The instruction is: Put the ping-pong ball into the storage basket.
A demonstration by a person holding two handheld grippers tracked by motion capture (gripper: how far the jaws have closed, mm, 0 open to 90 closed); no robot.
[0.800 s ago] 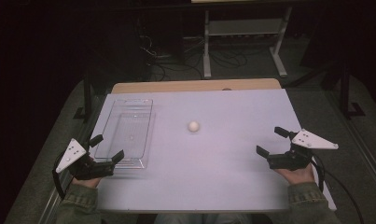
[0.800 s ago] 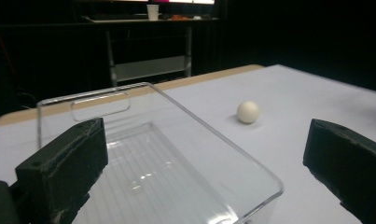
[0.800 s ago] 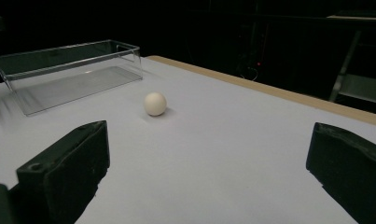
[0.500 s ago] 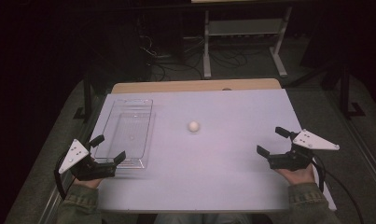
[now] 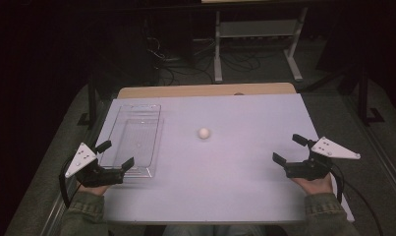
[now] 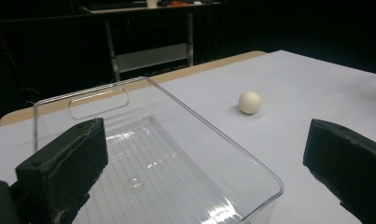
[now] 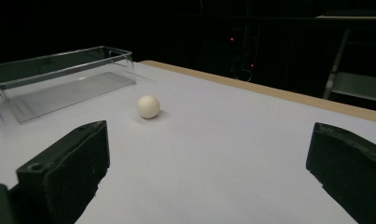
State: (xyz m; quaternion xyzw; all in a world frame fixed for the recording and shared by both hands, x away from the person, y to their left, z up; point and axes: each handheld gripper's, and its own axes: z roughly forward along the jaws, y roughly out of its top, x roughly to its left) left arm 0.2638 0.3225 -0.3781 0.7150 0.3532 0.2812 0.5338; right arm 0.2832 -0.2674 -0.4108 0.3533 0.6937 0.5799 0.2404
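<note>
A small white ball point(image 5: 204, 133) lies on the pale table point(image 5: 235, 196), near its middle and a little toward the far side, touching nothing else. To the left of it stands a clear plastic tray point(image 5: 156, 142) — long, shallow, with ribbed floor and a cut-out handle in its far end wall — set lengthwise along the table's left edge and holding nothing. Ball and tray are well apart.

The left gripper point(image 5: 113, 154) hovers at the near left corner of the table, its jaws spread wide with nothing between the pads. In the left gripper view the tray's near end point(image 6: 251, 163) sits between and just beyond the two black jaws, one jaw standing over the tray's near left part and the other out over bare table to the right; the ball point(image 6: 249, 102) shows farther off, right of the tray's long wall. Whether a jaw touches the tray rim I cannot tell.

The right gripper point(image 5: 291, 149) is held at the near right side of the table, jaws likewise wide apart and empty, pointing left and slightly far — toward the ball. In the right gripper view the ball point(image 7: 148, 106) lies ahead on open table, with the tray point(image 7: 64, 70) beyond it at the left. Both grippers are well away from the ball. A person's sleeves point(image 5: 87, 216) come in from the near edge.
</note>
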